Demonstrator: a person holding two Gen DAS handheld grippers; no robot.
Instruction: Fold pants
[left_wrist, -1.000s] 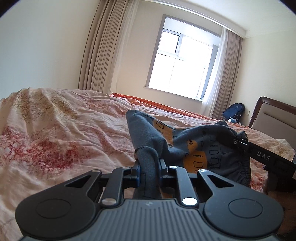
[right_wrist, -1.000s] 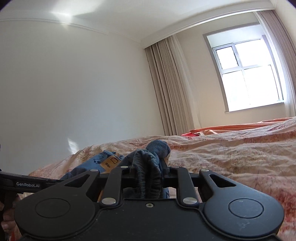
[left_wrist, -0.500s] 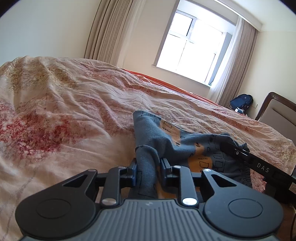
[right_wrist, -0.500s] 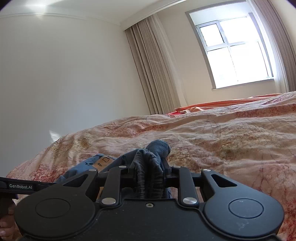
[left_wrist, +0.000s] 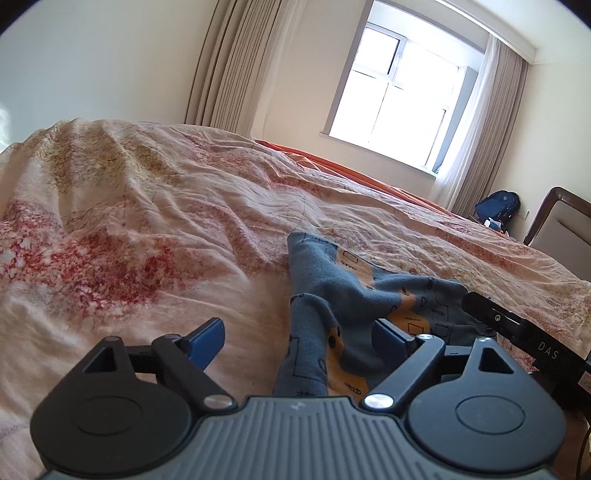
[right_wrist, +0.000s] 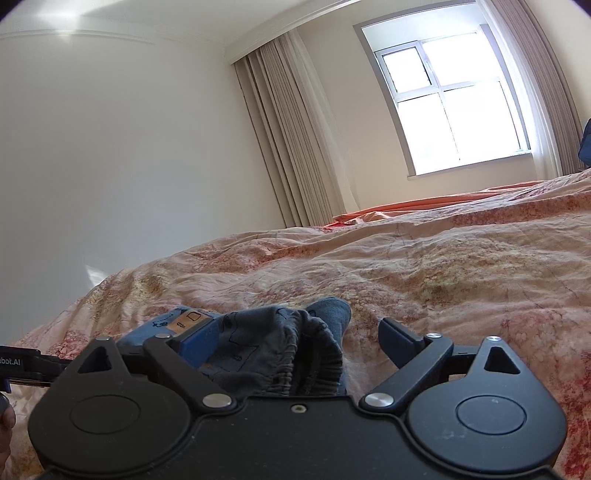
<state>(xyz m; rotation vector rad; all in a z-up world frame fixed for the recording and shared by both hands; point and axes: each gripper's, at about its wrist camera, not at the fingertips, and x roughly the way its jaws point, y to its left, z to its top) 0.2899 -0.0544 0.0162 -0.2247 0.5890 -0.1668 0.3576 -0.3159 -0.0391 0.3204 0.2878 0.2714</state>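
- sunlit bedroom, with a wrinkled floral bedspread (left_wrist: 155, 229) under both tools.
- left gripper (left_wrist: 299, 332): jaws spread wide, pinching nothing; a fold of the pants (left_wrist: 332, 295) stands up between them, loose.
- right gripper (right_wrist: 291, 332): jaws spread too, with the gathered waistband (right_wrist: 295, 350) bunched between them, not clamped.
- the blue and orange pants lie crumpled on the bed, stretching between the two tools.
- farther off: a window (left_wrist: 399, 103), curtains (left_wrist: 229, 62), a blue backpack (left_wrist: 498, 206) and a headboard (left_wrist: 569, 225).
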